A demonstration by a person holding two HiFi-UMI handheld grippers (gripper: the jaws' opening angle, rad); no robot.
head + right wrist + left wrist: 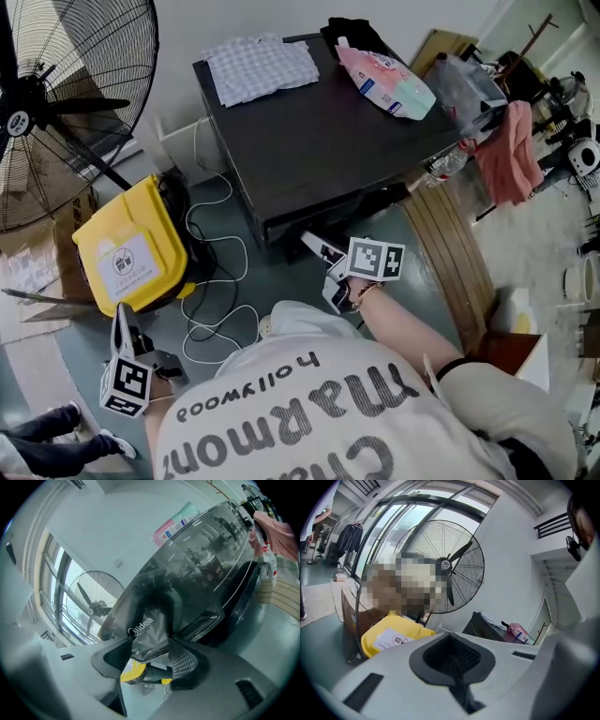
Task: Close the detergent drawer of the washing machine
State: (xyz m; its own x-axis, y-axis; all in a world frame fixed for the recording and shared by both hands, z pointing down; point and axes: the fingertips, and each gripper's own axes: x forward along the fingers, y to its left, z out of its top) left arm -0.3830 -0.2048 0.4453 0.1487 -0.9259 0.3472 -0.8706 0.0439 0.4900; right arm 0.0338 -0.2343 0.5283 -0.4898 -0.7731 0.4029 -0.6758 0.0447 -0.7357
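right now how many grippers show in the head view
2. The left gripper is low at the left, near the yellow bin, jaws together. The right gripper is at the washing machine front, jaws on the detergent drawer. None looks hidden.

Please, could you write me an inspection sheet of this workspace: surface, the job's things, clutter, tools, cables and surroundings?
Surface: dark washing machine top, bare in the middle.
Job's things: detergent drawer, seemingly not pushed fully in.
Clutter: checked cloth, pink bag and black item along the top's far edge.
Tools: right tool closed on the drawer front, as it seems; left tool shut, empty, held aside.
Cables: white cable looped on the floor beside the yellow bin.
Surroundings: large fan, wooden boards, hanging pink cloth.
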